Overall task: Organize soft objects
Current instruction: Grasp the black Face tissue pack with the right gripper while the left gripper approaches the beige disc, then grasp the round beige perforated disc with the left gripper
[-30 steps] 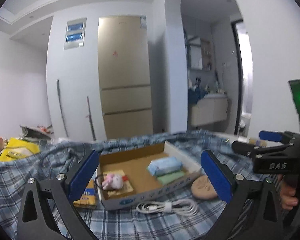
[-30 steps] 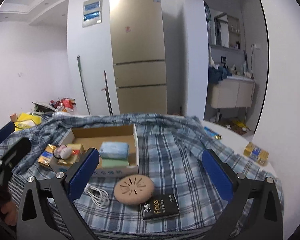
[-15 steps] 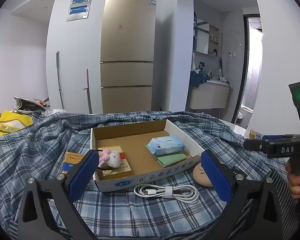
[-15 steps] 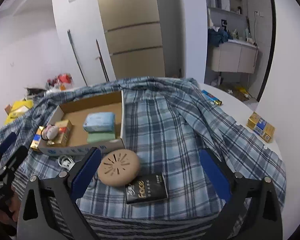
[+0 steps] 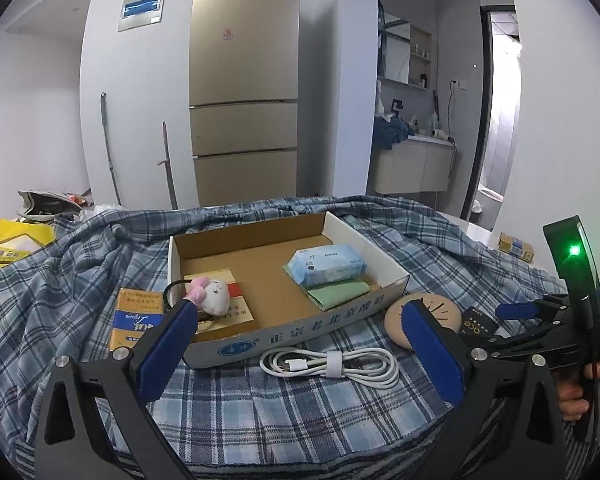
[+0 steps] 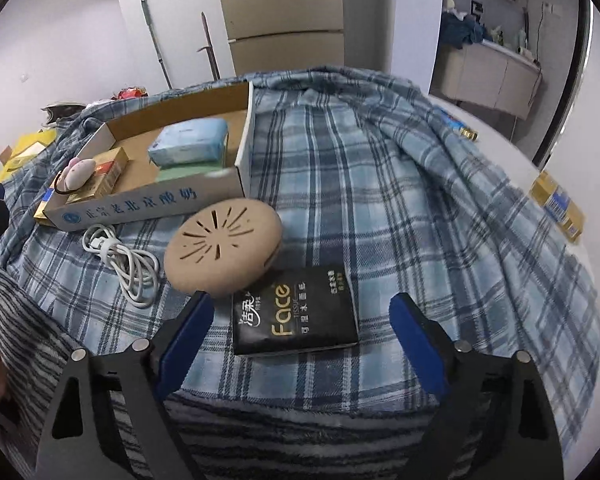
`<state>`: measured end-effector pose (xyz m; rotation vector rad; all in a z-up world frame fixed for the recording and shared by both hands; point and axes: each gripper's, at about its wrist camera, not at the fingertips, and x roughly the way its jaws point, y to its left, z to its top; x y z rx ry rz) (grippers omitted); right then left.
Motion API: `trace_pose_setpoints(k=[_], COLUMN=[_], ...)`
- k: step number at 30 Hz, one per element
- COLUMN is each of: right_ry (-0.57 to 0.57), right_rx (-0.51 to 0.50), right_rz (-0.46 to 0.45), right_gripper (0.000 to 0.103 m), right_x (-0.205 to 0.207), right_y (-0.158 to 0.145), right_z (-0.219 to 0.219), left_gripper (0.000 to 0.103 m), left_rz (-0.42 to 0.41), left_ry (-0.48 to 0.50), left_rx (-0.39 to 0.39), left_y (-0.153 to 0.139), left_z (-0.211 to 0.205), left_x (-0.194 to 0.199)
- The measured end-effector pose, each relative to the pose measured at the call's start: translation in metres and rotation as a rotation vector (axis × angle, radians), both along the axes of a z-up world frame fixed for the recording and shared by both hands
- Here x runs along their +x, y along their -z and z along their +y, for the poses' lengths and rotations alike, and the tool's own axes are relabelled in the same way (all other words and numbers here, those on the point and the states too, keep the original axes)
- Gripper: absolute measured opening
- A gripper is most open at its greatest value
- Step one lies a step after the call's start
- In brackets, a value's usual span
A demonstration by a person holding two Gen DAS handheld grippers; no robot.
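Right wrist view: the right gripper hangs low over the worktop draped in blue plaid cloth, its 2 blue-padded fingers spread wide and holding nothing. Directly ahead, between the fingers, lies a flat black tissue pack printed "Face", its upper left corner tucked under a round tan disc with slotted top. The pack's longer side appears to run roughly across the span of the gripper, though fisheye distortion makes that hard to judge; the fingers straddle it from either side. A coiled white charging cable rests left of the disc, in front of the shallow cardboard box with a white printed front.

From the left wrist view, the left gripper is also spread and empty, held level and facing the box front with the cable just ahead of it. Inside the box sit a pale blue wipes pack atop a green pack on the right, and a small pink-and-white plush toy on a yellow carton at the left.

The black pack seems the soft item not yet boxed, and the right hand is plainly nearer. A grasp would likely need a short drop forward, taking care not to drag the disc along.
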<state>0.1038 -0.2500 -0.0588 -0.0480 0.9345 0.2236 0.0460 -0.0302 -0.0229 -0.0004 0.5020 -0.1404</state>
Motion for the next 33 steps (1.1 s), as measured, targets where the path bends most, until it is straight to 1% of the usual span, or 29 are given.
trace_pose_setpoints(k=[2, 3, 4, 6, 7, 8, 9, 10, 13, 16, 18, 20, 23, 24, 25, 26, 28, 29, 33], right_ry=[-0.003, -0.009, -0.018, -0.022, -0.020, -0.021, -0.017, -0.006, 0.034, 0.048, 0.066, 0.085, 0.153, 0.174, 0.189, 0.186, 0.148, 0.146, 0.191], right_rx=[-0.004, -0.008, -0.016, -0.027, -0.036, -0.039, -0.041, -0.034, 0.001, 0.030, 0.031, 0.051, 0.078, 0.074, 0.059, 0.040, 0.040, 0.036, -0.028], right_rz=[0.010, 0.015, 0.028, 0.063, 0.061, 0.057, 0.050, 0.039, -0.021, -0.098, -0.136, -0.169, -0.219, -0.231, -0.236, -0.220, -0.179, -0.174, -0.204], right_gripper=[0.088, 0.085, 0.081, 0.077, 0.072, 0.069, 0.063, 0.063, 0.063, 0.063, 0.063, 0.063, 0.063, 0.063, 0.063, 0.063, 0.063, 0.063, 0.063], right_x=[0.002, 0.002, 0.003, 0.006, 0.006, 0.005, 0.005, 0.003, -0.004, -0.014, -0.020, -0.023, -0.029, -0.030, -0.029, -0.027, -0.022, -0.022, -0.024], right_y=[0.003, 0.004, 0.007, 0.011, 0.012, 0.012, 0.011, 0.010, 0.001, -0.011, -0.017, -0.023, -0.032, -0.035, -0.037, -0.039, -0.043, -0.046, -0.041], right_z=[0.000, 0.001, 0.003, 0.006, 0.006, 0.007, 0.007, 0.005, -0.004, -0.010, -0.013, -0.017, -0.030, -0.034, -0.037, -0.040, -0.045, -0.049, -0.058], left_gripper=[0.103, 0.103, 0.103, 0.103, 0.103, 0.103, 0.103, 0.103, 0.103, 0.103, 0.103, 0.103, 0.103, 0.103, 0.103, 0.103, 0.103, 0.103, 0.103], left_rz=[0.005, 0.009, 0.015, 0.031, 0.045, 0.071, 0.106, 0.136, 0.156, 0.159, 0.184, 0.225, 0.287, 0.299, 0.309, 0.321, 0.332, 0.342, 0.385], left_ry=[0.000, 0.002, 0.003, 0.005, 0.004, 0.025, 0.066, 0.097, 0.142, 0.183, 0.207, 0.244, 0.274, 0.280, 0.289, 0.314, 0.334, 0.356, 0.420], left_rx=[0.003, 0.004, 0.004, 0.004, 0.012, 0.031, 0.056, 0.084, 0.149, 0.168, 0.150, 0.110, 0.054, 0.052, 0.060, 0.073, 0.103, 0.118, 0.146], left_y=[0.001, 0.001, 0.002, 0.004, 0.006, 0.008, 0.011, 0.013, 0.015, 0.015, 0.015, 0.016, 0.020, 0.022, 0.025, 0.028, 0.031, 0.032, 0.040], left_z=[-0.001, -0.001, -0.001, -0.001, -0.003, -0.007, -0.013, -0.018, -0.029, -0.036, -0.042, -0.050, -0.064, -0.070, -0.076, -0.085, -0.095, -0.102, -0.123], left_x=[0.001, 0.001, 0.002, 0.004, 0.007, 0.010, 0.015, 0.020, 0.024, 0.028, 0.036, 0.045, 0.059, 0.062, 0.065, 0.071, 0.078, 0.082, 0.098])
